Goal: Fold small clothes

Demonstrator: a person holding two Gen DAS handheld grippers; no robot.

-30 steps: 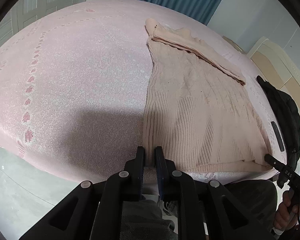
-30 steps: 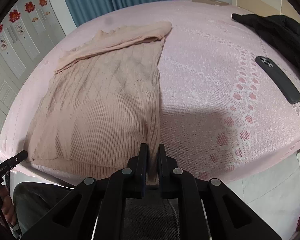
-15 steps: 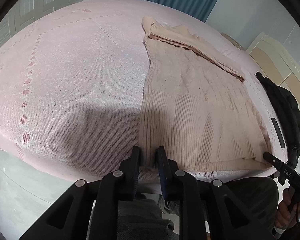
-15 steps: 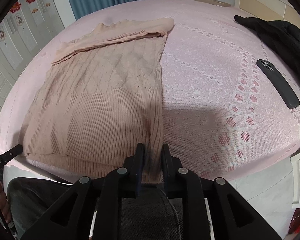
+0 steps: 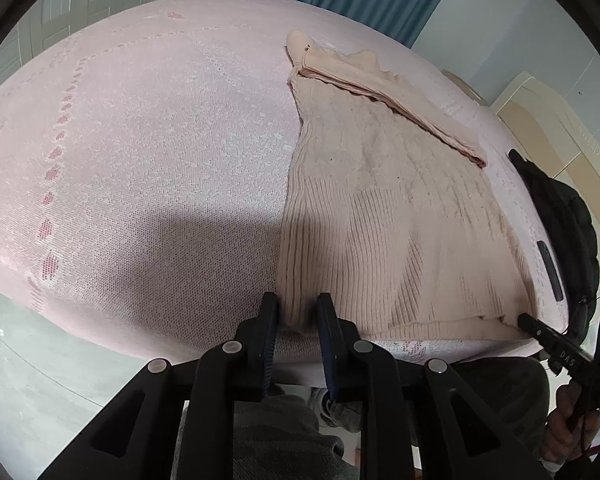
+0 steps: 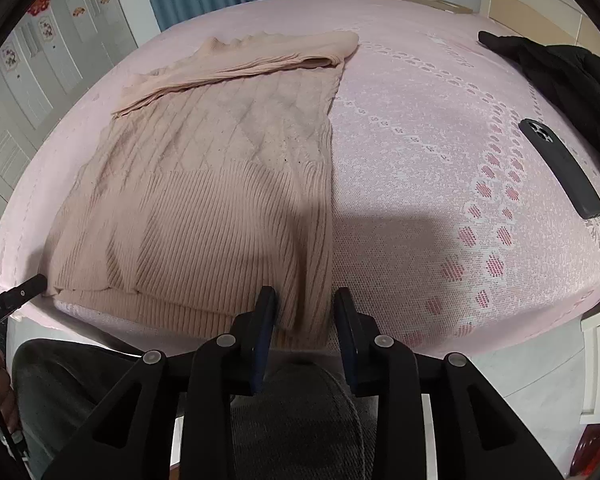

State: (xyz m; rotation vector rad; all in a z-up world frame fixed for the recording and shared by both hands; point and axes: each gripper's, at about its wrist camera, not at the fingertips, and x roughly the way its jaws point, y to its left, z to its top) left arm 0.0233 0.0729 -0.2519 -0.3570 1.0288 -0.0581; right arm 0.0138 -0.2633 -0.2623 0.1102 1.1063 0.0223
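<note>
A beige knit sweater [image 5: 384, 208] lies flat on the pink bed, sleeves folded across its far end, hem at the near edge. It also shows in the right wrist view [image 6: 220, 184]. My left gripper [image 5: 297, 312] is open, its jaws standing either side of the hem's left corner. My right gripper [image 6: 305, 308] is open, its jaws spread around the hem's right corner. The right gripper's tip [image 5: 540, 330] shows in the left wrist view, the left gripper's tip [image 6: 24, 290] in the right wrist view.
The pink patterned bedspread [image 5: 140, 152] covers the bed [image 6: 440, 152]. A black phone [image 6: 560, 168] and a black jacket [image 6: 556, 72] lie to the right of the sweater. A person's grey-trousered legs [image 6: 300, 408] are at the near bed edge.
Both grippers were shut on the sweater's hem corners a second ago. Both have opened and let the hem go; it now rests on the bed edge.
</note>
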